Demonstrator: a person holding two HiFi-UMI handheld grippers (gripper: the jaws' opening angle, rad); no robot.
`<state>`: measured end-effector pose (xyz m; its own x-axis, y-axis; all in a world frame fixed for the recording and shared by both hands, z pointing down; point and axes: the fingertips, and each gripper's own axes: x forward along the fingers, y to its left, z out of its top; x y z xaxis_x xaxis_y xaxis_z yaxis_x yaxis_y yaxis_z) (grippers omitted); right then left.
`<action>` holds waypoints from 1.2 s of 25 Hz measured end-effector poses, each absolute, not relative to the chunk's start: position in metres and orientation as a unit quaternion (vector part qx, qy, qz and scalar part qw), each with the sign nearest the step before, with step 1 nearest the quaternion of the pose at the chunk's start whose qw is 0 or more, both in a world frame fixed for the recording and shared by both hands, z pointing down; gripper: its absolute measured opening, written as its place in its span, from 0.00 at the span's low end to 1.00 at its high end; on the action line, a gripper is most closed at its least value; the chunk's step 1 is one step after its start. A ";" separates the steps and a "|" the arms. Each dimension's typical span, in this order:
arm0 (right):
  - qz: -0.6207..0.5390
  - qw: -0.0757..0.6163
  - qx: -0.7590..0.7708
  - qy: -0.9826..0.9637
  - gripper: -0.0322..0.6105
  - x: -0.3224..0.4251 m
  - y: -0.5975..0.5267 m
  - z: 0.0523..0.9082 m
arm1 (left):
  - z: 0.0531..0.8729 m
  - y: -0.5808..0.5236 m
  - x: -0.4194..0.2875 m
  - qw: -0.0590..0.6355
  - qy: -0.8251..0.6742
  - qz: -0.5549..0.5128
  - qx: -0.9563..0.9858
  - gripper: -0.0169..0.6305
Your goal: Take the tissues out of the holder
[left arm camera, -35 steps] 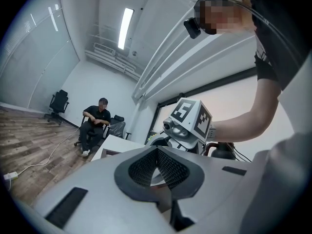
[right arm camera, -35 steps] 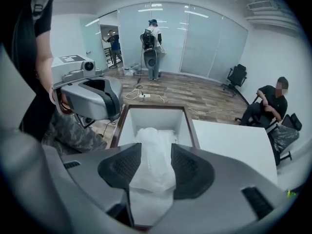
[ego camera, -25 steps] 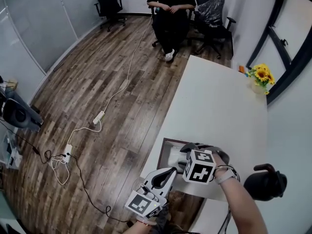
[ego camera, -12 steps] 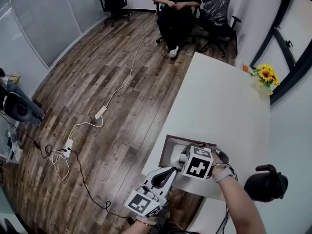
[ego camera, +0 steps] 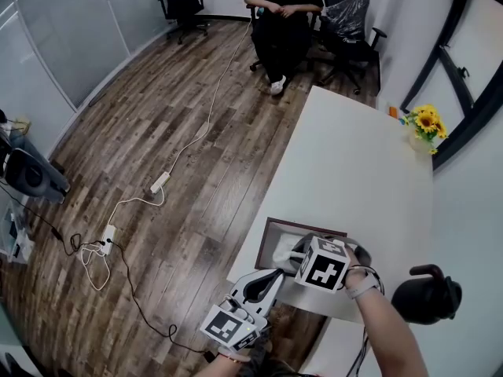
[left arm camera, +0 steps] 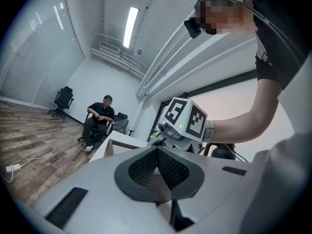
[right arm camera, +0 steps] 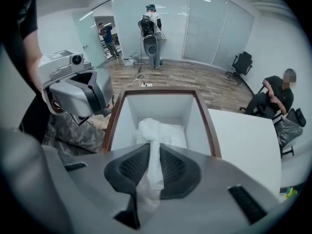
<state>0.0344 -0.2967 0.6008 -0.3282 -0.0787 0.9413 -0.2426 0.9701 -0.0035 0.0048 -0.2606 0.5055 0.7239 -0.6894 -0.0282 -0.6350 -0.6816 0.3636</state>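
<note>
Right gripper [right arm camera: 155,154] jaws just closed, pinching tissue [right arm camera: 149,129] between.

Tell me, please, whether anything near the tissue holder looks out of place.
Nothing looks damaged or spilled. The tissue rising out of the holder is bunched into a crumpled strand, but only because the right gripper, whose jaws have just been closing, pinches it.
</note>
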 end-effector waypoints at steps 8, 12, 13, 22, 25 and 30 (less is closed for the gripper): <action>0.080 0.540 0.125 -0.828 0.15 0.034 -0.299 0.578 | 0.502 -0.259 0.005 0.164 -0.358 -0.084 0.915 0.04; 0.082 0.517 0.137 -0.841 0.15 0.030 -0.299 0.561 | 0.497 -0.262 0.001 0.162 -0.358 -0.085 0.915 0.04; 0.084 0.511 0.140 -0.844 0.15 0.029 -0.299 0.557 | 0.496 -0.262 0.001 0.162 -0.358 -0.085 0.916 0.04; 0.077 0.476 0.177 -0.858 0.15 0.034 -0.299 0.535 | 0.488 -0.264 0.003 0.153 -0.352 -0.082 0.920 0.04; 0.079 0.463 0.186 -0.863 0.15 0.035 -0.299 0.529 | 0.487 -0.265 0.006 0.152 -0.350 -0.083 0.921 0.04; 0.079 0.438 0.207 -0.871 0.15 0.039 -0.301 0.515 | 0.484 -0.263 0.009 0.149 -0.348 -0.082 0.922 0.04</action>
<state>0.0391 -0.3015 0.5152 -0.5307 -0.2909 0.7960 -0.4292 0.9022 0.0436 0.0089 -0.2630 0.4836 0.7447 -0.6657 -0.0470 -0.6169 -0.7136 0.3320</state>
